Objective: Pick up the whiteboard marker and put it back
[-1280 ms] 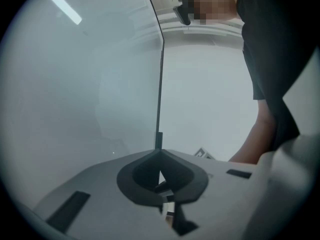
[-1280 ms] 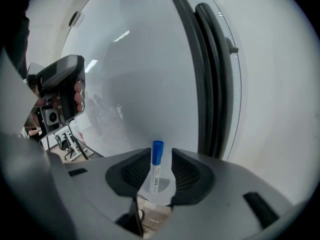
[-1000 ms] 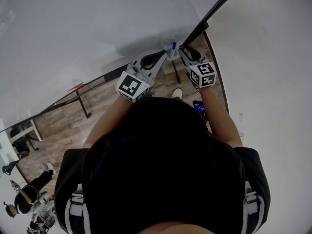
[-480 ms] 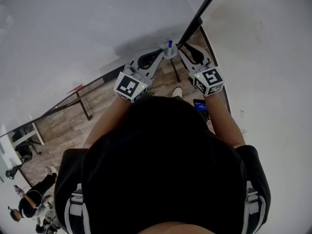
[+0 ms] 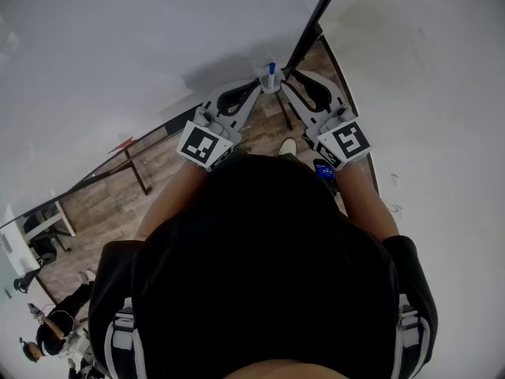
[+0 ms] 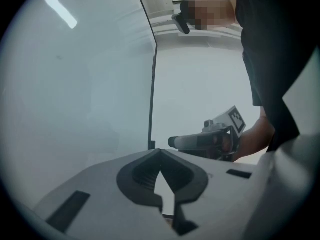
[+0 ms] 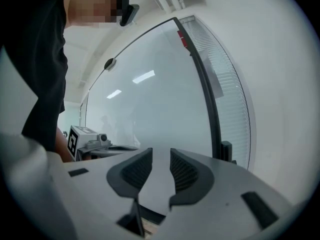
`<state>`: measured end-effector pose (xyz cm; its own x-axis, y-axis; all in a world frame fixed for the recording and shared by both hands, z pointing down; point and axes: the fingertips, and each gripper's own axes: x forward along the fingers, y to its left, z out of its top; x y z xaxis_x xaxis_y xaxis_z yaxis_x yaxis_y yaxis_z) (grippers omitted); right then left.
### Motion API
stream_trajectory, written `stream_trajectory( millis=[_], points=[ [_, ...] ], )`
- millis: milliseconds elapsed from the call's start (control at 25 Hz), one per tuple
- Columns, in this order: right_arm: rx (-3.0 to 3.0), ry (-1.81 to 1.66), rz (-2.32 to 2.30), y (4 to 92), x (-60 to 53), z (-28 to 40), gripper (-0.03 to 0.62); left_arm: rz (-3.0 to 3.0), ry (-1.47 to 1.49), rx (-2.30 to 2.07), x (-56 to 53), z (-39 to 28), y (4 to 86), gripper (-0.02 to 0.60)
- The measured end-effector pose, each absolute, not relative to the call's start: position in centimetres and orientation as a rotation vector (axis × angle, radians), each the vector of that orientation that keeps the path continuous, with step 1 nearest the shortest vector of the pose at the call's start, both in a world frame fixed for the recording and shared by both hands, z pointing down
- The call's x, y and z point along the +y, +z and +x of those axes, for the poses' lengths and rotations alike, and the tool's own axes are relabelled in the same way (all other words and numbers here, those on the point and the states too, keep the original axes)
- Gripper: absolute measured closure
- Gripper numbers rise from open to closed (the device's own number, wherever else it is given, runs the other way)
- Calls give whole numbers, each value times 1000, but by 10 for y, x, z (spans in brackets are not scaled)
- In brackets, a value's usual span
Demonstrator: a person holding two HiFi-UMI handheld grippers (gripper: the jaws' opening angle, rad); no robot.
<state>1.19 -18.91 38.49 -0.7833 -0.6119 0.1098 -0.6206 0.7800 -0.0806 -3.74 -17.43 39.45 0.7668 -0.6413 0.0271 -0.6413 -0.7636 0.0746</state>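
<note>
Glass wall [image 5: 142, 46] above wood floor [image 5: 110, 200] fills the head view. The marker [image 5: 271, 71] sits between both tool tips, where a nudge from either could topple it. Its long axis looks upright, blue cap up. Left gripper view: the left hand-held gripper [image 6: 160, 153] has its tips together, with no marker showing. Right gripper view: the right hand-held gripper [image 7: 161, 154] has its jaws apart and empty, and they have just been closing.

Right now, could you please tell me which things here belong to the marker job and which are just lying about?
Job: blue-capped whiteboard marker; left gripper; right gripper.
Just lying about: dark table leg; bystander at lower left.
</note>
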Motion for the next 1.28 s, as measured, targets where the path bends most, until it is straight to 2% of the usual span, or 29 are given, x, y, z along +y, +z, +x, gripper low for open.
stream_trajectory(
  millis=[440, 1280],
  points=[
    [-2924, 87, 1019, 369, -174, 11, 579, 2919, -89, -1004, -168, -31, 376, 578],
    [-2892, 118, 1024, 385, -170, 17, 594, 2894, -25, -969, -167, -24, 386, 578]
  ],
)
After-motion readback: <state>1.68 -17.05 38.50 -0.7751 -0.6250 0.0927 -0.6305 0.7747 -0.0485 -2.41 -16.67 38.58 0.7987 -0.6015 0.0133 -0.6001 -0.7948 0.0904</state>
